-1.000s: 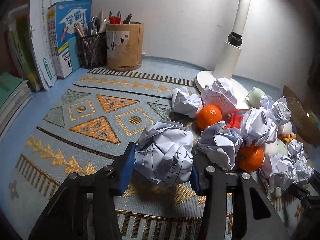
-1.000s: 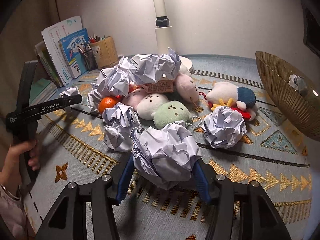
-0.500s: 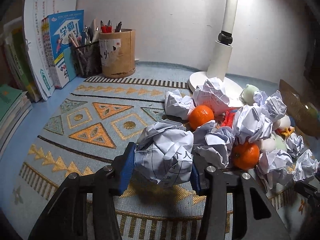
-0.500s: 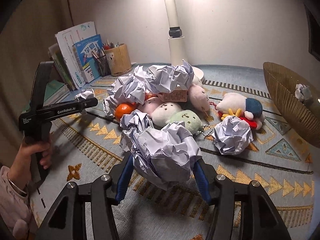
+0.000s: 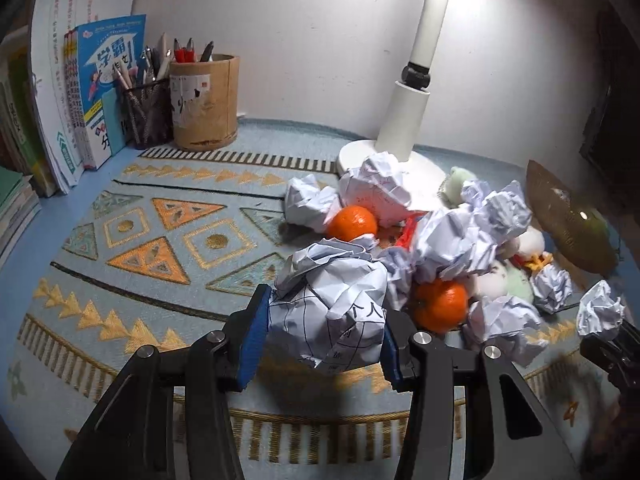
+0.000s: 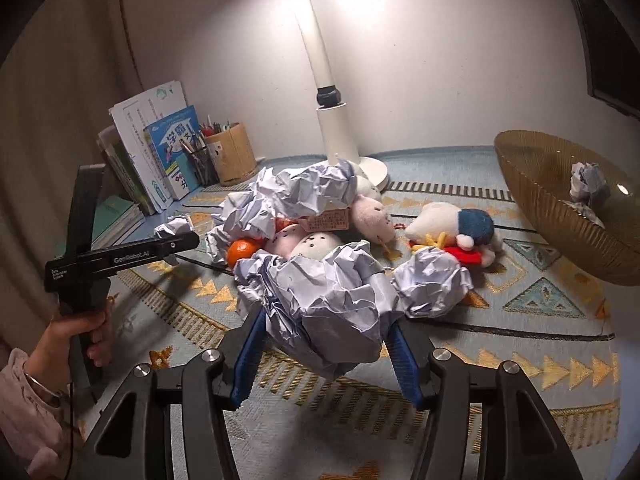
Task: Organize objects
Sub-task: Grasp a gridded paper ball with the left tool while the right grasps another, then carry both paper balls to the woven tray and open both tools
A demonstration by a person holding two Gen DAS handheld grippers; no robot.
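Squarely between each gripper's blue pads, one crumpled paper ball.

**Hidden, cropped and blurred parts**

The lamp is cut off above by the top edge in both views, so its head is not seen. The plush toys are largely buried under crumpled paper balls. The gold bowl is cropped at the right edge. In the left wrist view, the lower right corner is smeared by blur. The books are clipped at the left border.
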